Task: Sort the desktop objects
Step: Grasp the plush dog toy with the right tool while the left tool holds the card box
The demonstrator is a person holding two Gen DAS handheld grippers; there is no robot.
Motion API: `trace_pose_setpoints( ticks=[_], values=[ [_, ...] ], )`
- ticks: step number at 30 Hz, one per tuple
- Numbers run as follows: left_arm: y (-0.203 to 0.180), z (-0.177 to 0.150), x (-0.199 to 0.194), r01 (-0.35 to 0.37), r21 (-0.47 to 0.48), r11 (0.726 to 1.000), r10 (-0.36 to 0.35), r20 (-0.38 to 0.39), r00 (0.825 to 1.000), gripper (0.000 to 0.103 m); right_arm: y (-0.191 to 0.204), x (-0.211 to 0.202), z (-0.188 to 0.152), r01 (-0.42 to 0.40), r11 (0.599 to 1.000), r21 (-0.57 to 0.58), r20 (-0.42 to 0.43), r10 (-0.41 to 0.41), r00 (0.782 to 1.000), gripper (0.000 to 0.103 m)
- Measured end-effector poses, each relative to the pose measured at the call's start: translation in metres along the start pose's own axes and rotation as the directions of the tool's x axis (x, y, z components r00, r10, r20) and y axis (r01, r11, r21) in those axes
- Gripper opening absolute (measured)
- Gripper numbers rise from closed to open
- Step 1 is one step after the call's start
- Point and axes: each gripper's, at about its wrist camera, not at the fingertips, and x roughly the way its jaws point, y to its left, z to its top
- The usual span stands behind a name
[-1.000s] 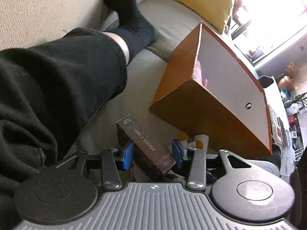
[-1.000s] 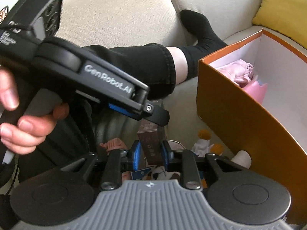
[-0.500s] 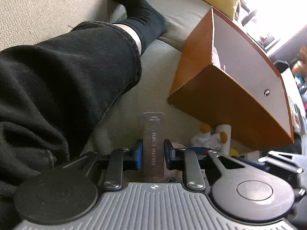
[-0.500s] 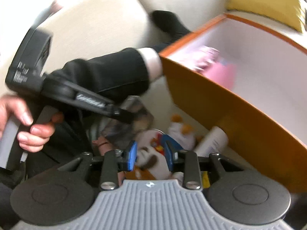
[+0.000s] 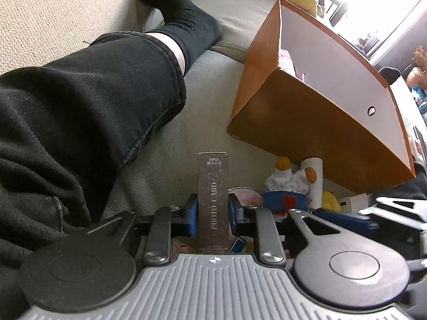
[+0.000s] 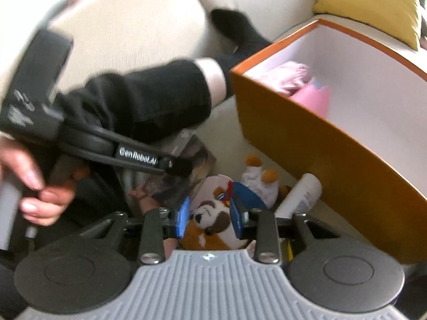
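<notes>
Two hand-held grippers are at work over a sofa cushion strewn with small things. The left hand-held gripper (image 5: 213, 211) is clenched on a slim dark photo card box (image 5: 213, 197), which stands upright between its blue pads and juts toward twelve o'clock in the left wrist view. This looks like the carry step of the sorting: the card box is lifted clear of the pile and the orange box (image 5: 315, 133) lies open at about two o'clock, near but not touching. The next move probably calls for swinging the card box over the orange rim and lowering it inside, where pink items (image 6: 301, 85) already lie, without knocking the near wall.

In the right wrist view, the right hand-held gripper (image 6: 209, 217) stands partly parted, its jaws spread on either side of a brown-and-white plush dog (image 6: 210, 221) at six o'clock; the pads do not seem to press on it, so I judge it released rather than gripping. A white plush with orange feet (image 6: 260, 178) and a white tube (image 6: 301, 194) lie at one to two o'clock of it, against the orange box. A person's hand (image 6: 34, 186) at nine o'clock grips the left tool's handle, beside a black-trousered leg (image 5: 80, 112).
</notes>
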Motion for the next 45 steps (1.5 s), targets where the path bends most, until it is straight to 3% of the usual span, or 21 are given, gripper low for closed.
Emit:
trace_pose_setpoints(
  ticks=[5, 10, 13, 20, 23, 27, 30, 32, 34, 39, 41, 43, 45],
  values=[
    [0.001, -0.003, -0.002, 0.012, 0.009, 1.000, -0.012, 0.013, 1.000, 0.025, 0.021, 0.022, -0.006, 0.100, 0.983, -0.152, -0.027, -0.106, 0.994, 0.031],
    [0.000, -0.005, -0.004, 0.028, 0.016, 0.999, -0.029, 0.036, 0.999, 0.025, 0.020, 0.017, -0.005, 0.082, 0.981, -0.176, -0.027, -0.088, 0.996, 0.012],
    [0.001, -0.005, -0.009, 0.033, 0.015, 0.999, -0.034, 0.054, 0.998, 0.025, 0.017, 0.010, -0.003, 0.080, 0.981, -0.177, -0.008, -0.083, 0.997, 0.011],
    [0.006, -0.002, -0.020, 0.075, -0.001, 0.997, -0.075, 0.079, 0.994, 0.025, 0.009, -0.016, 0.012, 0.021, 0.983, -0.180, 0.111, -0.001, 0.994, 0.010],
    [0.015, -0.001, -0.019, 0.057, -0.032, 0.998, -0.054, 0.078, 0.995, 0.025, 0.003, -0.021, 0.016, -0.015, 0.974, -0.228, 0.167, 0.054, 0.984, 0.011],
    [0.014, -0.001, -0.016, 0.079, -0.019, 0.997, -0.078, 0.067, 0.995, 0.025, -0.012, -0.005, 0.016, -0.085, 0.974, -0.210, 0.185, 0.125, 0.975, 0.011],
    [0.010, -0.001, -0.010, 0.105, -0.005, 0.994, -0.105, 0.050, 0.993, 0.025, -0.015, 0.006, 0.011, -0.063, 0.978, -0.200, 0.172, 0.099, 0.980, 0.000],
    [0.007, -0.001, -0.007, 0.138, 0.006, 0.990, -0.138, 0.044, 0.989, 0.025, -0.017, 0.007, 0.007, -0.071, 0.981, -0.181, 0.159, 0.101, 0.982, 0.000],
    [0.005, 0.000, -0.004, 0.170, 0.010, 0.985, -0.170, 0.035, 0.985, 0.025, -0.020, 0.008, 0.005, -0.049, 0.986, -0.157, 0.132, 0.070, 0.989, 0.005],
    [-0.001, -0.001, -0.002, 0.154, 0.036, 0.987, -0.155, 0.034, 0.987, 0.025, -0.021, -0.007, -0.004, 0.069, 0.995, -0.078, 0.073, -0.064, 0.995, 0.013],
    [-0.002, -0.002, 0.000, 0.165, 0.030, 0.986, -0.165, 0.025, 0.986, 0.025, -0.020, -0.013, -0.007, 0.044, 0.999, -0.004, 0.050, -0.043, 0.998, 0.036],
    [-0.003, -0.003, 0.001, 0.181, 0.024, 0.983, -0.182, 0.017, 0.983, 0.025, -0.015, -0.012, -0.012, 0.031, 0.999, 0.028, 0.001, -0.031, 1.000, 0.040],
    [-0.004, -0.004, 0.002, 0.194, 0.022, 0.981, -0.194, 0.016, 0.981, 0.025, -0.005, -0.004, -0.016, 0.085, 0.996, 0.014, -0.038, -0.085, 0.996, 0.043]
  ],
)
